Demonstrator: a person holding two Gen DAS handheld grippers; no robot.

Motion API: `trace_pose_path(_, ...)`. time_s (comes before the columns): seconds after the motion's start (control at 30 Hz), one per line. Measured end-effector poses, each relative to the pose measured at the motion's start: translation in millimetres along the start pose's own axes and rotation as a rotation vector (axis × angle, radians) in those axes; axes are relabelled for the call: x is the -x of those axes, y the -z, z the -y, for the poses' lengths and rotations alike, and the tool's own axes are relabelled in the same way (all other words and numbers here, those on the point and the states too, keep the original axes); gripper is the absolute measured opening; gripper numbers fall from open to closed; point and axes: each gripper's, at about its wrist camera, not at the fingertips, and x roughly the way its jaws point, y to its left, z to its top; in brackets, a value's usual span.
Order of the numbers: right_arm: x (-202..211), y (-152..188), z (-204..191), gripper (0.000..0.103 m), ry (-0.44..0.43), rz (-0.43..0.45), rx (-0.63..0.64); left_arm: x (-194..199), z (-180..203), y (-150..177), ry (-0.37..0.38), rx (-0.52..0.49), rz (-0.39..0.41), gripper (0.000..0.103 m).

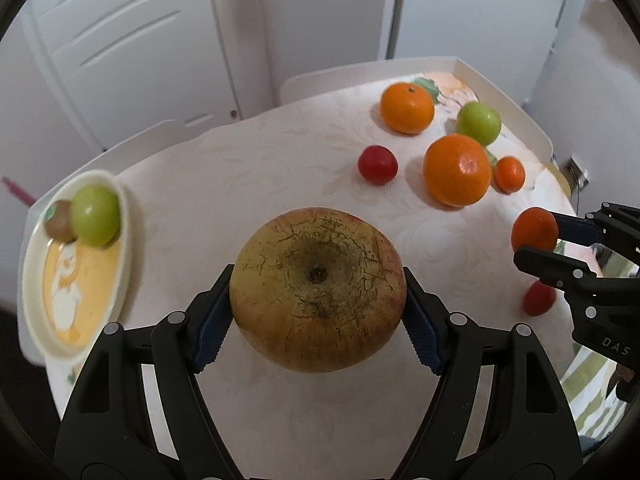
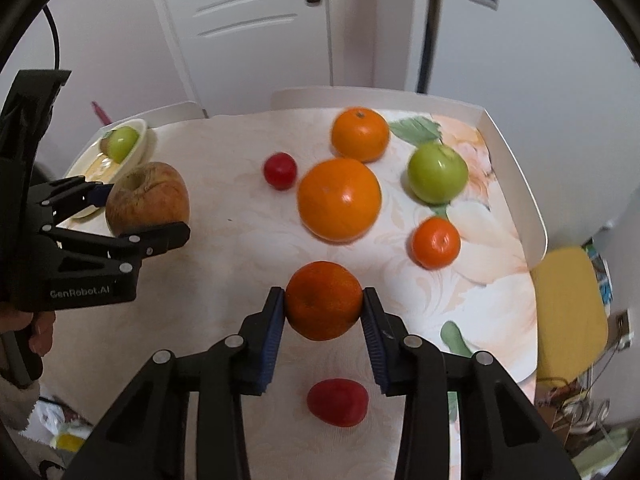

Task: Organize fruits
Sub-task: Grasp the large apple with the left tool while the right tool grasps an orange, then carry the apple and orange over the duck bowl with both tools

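Early days: only a green apple (image 1: pixel 96 216) and brown kiwi (image 1: pixel 59 220) are plated on the cream oval plate (image 1: pixel 76 344). A russeted yellow-brown apple (image 1: pixel 318 288) is clamped by the left gripper (image 1: pixel 318 312), a small dark orange mandarin (image 2: pixel 324 300) by the right gripper (image 2: pixel 324 320); seven fruits are left loose.

A table (image 2: pixel 224 248) under a pale floral cloth carries loose fruit: two big oranges (image 2: pixel 339 199), a small mandarin (image 2: pixel 436 242), a green apple (image 2: pixel 437 173) and two red fruits (image 2: pixel 280 170). At its left edge sits a cream plate (image 1: pixel 38 280).

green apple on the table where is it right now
In the right wrist view, the green apple sits far right on the table, between the far orange and the small tangerine.
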Motion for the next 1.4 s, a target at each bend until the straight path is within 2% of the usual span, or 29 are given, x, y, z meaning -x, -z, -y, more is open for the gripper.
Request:
trace_pose_path(0.4, 41.0, -37.0, -34.4, 0.035, -0.124, 0.070, 0.201, 79.2, -29.8, 15.8, -0.135, 0.204, 0.102, 0.081)
trace_pose_path(0.6, 52.6, -64.1, -68.6, 0.035, -0.209, 0.105, 0.247, 113.4, -65.2, 19.9, -0.195, 0.271, 0.152, 0.081)
trace_pose_path(0.8, 50.5, -81.2, -112.1, 0.035, -0.259, 0.109, 0.271, 133.2, -111.8, 22.9, -0.234, 0.296, 0.178, 0.081)
trace_pose_path(1.07, 30.1, -107.8, -173.2, 0.035, -0.288, 0.111, 0.283, 125.4, -178.6, 26.9, -0.240, 0.308, 0.168, 0.081)
trace_pose_path(1.4, -20.5, -129.1, -221.8, 0.035, -0.292, 0.060, 0.257, 71.7, -243.9, 26.9, -0.223, 0.307, 0.120, 0.081)
